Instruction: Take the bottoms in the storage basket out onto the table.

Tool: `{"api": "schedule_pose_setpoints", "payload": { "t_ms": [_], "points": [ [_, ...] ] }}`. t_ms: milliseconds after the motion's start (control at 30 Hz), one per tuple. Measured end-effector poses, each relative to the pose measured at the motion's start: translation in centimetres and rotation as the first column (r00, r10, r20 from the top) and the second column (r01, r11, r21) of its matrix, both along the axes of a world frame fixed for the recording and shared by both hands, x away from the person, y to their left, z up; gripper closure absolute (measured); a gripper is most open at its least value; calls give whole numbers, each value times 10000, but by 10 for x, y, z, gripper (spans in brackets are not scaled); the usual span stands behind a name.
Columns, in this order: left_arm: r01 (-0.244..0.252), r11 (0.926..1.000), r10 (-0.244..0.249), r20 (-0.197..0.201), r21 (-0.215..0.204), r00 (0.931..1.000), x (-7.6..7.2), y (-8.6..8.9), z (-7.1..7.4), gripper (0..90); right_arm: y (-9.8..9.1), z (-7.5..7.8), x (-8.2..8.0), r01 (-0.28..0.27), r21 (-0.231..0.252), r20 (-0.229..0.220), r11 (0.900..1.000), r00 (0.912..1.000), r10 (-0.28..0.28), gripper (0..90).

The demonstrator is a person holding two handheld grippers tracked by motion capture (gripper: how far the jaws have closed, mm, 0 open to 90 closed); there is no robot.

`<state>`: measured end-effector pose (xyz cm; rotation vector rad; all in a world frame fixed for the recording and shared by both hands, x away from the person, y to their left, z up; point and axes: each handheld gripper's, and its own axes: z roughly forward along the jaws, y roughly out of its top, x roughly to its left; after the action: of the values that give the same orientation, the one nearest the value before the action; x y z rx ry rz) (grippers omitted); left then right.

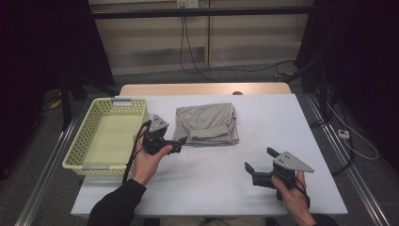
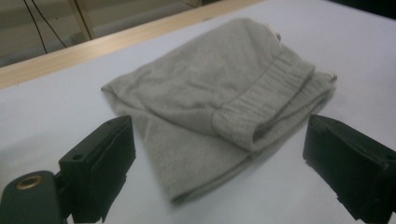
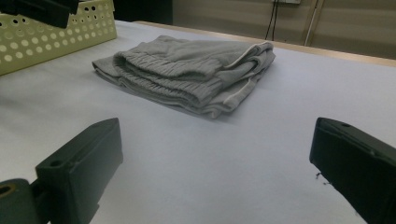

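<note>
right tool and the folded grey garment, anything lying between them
Nothing: in the high view only bare white table separates the open right tool from the folded grey garment. The right gripper view shows the same bare stretch.

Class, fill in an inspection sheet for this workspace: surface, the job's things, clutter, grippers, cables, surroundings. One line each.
Surface: white table, wooden strip along the far edge, mostly bare.
Job's things: folded grey garment lying flat at the table's middle; yellow perforated basket at the left edge, nothing seen inside.
Clutter: nothing seen.
Grippers: left gripper open, at the garment's near left corner, not gripping it; right gripper open, above bare table to the right, apart from the garment.
Cables: black cable trails from the left gripper; more cables hang from a wall socket and run along the floor.
Surroundings: dark curtains either side, pale wall panels behind, grey floor.
</note>
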<state>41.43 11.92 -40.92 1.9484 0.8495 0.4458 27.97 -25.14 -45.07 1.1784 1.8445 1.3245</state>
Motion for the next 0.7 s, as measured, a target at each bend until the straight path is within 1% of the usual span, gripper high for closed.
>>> {"api": "schedule_pose_setpoints", "payload": {
  "t_ms": [67, 100, 133, 167, 200, 233, 267, 300, 333, 367, 400, 433, 467, 500, 533, 567, 600, 633, 667, 700],
  "points": [
    [-11, 10000, 11, -25, 10, 10000, 3, -2, 0, 99, 1, 0, 0, -32, -15, -2, 10000, 10000, 32, 25],
    [-4, 10000, 3, -166, -67, 9999, 7, -5, -1, 102, 1, 0, 0, -1, 2, -10, 10000, 10000, 1, 25],
    [-4, 10000, 3, -166, -67, 9999, 7, -5, -1, 100, 1, 0, 0, -1, 2, -10, 10000, 10000, 1, 25],
    [37, 10000, -34, -489, 69, 9988, 12, -8, -2, 100, 1, 0, 1, -4, 11, 12, 10000, 10000, 4, 25],
    [37, 10000, -34, -489, 69, 9988, 12, -8, -2, 110, 1, 0, 1, -4, 11, 12, 10000, 10000, 4, 25],
    [-87, 9998, 100, -680, 193, 9976, 14, -9, -2, 120, 1, 0, 1, 5, 17, 16, 10000, 10000, -5, 25],
    [-259, 9997, 255, -817, -42, 9963, 20, -10, -3, 116, 1, 0, 1, -28, 10, -2, 10000, 10000, 28, 25],
    [-259, 9997, 255, -817, -42, 9963, 20, -10, -3, 114, 1, 0, 1, -38, -1, 6, 10000, 10000, 38, 25],
    [-338, 9994, 329, -937, -82, 9951, 26, -11, -5, 116, 1, 0, 1, -47, 0, 2, 10000, 10000, 47, 25],
    [-338, 9994, 333, -934, -37, 9951, 29, -12, -6, 111, 1, 0, 1, -73, -3, -10, 10000, 10000, 73, 25],
    [-432, 9991, 434, -1035, 34, 9937, 31, -13, -6, 113, 1, 0, 1, -83, -27, 9, 10000, 10000, 83, 25],
    [-432, 9991, 434, -1035, 34, 9937, 31, -13, -6, 119, 1, 0, 1, -75, -41, 12, 10000, 10000, 75, 25],
    [-563, 9984, 553, -1063, -64, 9928, 35, -14, -5, 112, 1, 0, 1, -61, -37, -5, 10000, 10000, 61, 25],
    [-563, 9984, 553, -1063, -64, 9928, 35, -14, -5, 103, 1, 0, 1, -90, -38, -8, 10000, 10000, 90, 25],
    [-618, 9981, 622, -1059, 74, 9924, 38, -15, -5, 105, 1, 0, 1, -83, -29, 11, 10000, 10000, 83, 25],
    [-618, 9981, 622, -1059, 74, 9924, 38, -15, -5, 102, 1, 0, 1, -78, -26, 10, 10000, 10000, 78, 25],
    [-722, 9972, 736, -1011, 172, 9922, 40, -17, -5, 102, 1, 0, 1, -78, -26, 10, 10000, 10000, 78, 25],
    [-737, 9970, 758, -1110, 229, 9909, 42, -17, -6, 95, 1, 0, 1, -83, -24, 13, 10000, 10000, 83, 25],
    [-813, 9964, 838, -1504, 229, 9851, 44, -20, -6, 97, 1, 0, 1, -83, -18, -7, 10000, 10000, 83, 25],
    [-813, 9964, 838, -1504, 229, 9851, 44, -20, -6, 103, 1, 0, 1, -95, -41, 2, 9999, 10000, 95, 25]
  ]
}}
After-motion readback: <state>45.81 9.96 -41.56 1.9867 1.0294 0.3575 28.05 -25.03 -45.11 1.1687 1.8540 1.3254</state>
